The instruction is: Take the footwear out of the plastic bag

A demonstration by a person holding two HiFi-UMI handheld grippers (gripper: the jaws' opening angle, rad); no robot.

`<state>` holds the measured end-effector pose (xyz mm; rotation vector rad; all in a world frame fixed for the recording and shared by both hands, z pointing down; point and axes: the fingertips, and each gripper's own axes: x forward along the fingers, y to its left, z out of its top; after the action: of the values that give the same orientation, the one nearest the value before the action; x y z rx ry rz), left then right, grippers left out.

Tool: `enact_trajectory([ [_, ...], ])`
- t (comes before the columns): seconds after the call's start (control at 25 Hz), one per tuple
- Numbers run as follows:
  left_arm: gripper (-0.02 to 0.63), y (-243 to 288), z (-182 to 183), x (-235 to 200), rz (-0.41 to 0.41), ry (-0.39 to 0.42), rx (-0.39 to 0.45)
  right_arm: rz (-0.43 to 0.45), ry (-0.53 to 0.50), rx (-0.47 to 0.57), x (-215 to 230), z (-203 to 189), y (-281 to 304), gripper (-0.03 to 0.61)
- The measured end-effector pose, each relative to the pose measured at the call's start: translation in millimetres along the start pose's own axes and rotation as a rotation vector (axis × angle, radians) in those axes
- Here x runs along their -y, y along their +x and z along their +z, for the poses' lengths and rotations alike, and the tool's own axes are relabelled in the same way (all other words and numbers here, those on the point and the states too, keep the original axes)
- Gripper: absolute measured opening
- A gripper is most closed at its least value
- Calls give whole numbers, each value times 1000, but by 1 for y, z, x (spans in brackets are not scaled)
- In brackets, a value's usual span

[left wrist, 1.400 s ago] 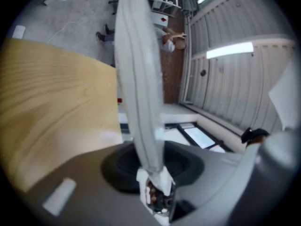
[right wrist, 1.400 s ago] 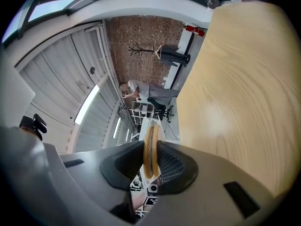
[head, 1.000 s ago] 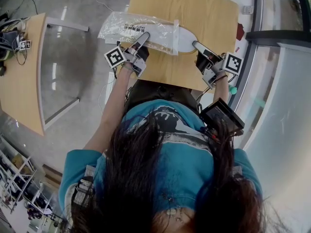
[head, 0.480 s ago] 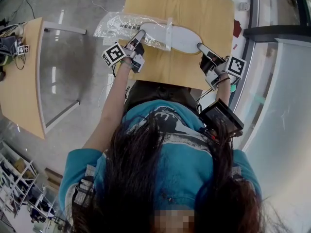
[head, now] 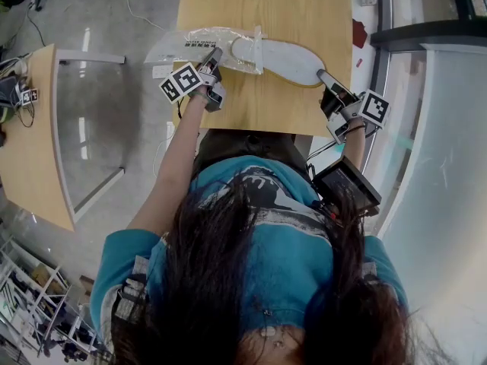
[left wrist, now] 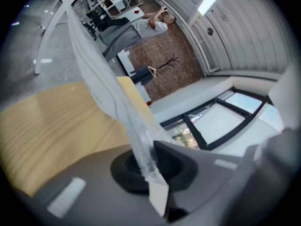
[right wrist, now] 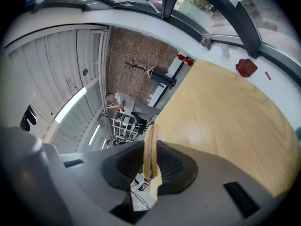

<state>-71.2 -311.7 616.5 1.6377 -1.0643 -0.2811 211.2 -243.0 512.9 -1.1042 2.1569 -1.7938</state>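
Tongs first. Left tongs (head: 214, 55), upper centre-left of the head view: the jaws have just been closing and sit together, with the clear film of the plastic bag (head: 199, 42) pinched between them. The left gripper view bears this out. A pleat of film rises from the black pads (left wrist: 124, 172) toward the upper left of the frame, drawn taut above the surface (left wrist: 51, 126).

Right tongs (head: 326, 77), upper right of the head view: jaws partly closed, clamped on the thin edge of the footwear (head: 288, 59). In the right gripper view a tan, two-layered edge (right wrist: 149, 149) stands upright between the ribbed black pads, gripped on both sides.

Container: the plastic bag lies flat at the upper left of the wooden surface (head: 266, 10), and its left end hangs past the surface's left edge. The footwear is a flat, pale, sole-shaped piece across the upper middle of the surface. Its left end sits under the film at the bag's mouth. The rest lies bare on the wood, reaching to the right tongs.

Writing: lines of black print (head: 196, 44) on the bag, too small to read. A small black-and-white tag (right wrist: 137, 185) shows below the footwear's edge at lower centre of the right gripper view, not legible.
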Motion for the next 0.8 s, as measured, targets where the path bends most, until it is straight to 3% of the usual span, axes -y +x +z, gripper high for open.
enact_trajectory([
  [0.32,3,7,2,-17,182,153,-28,-83,-47,1,2,3,-13,83],
  [0.48,2,3,7,-34,278,172,0,-99,-33,17,6,8,-19,83],
  [0.8,2,7,12,-42,318,131,53,-78,-84,59,-5,30,-35,83],
])
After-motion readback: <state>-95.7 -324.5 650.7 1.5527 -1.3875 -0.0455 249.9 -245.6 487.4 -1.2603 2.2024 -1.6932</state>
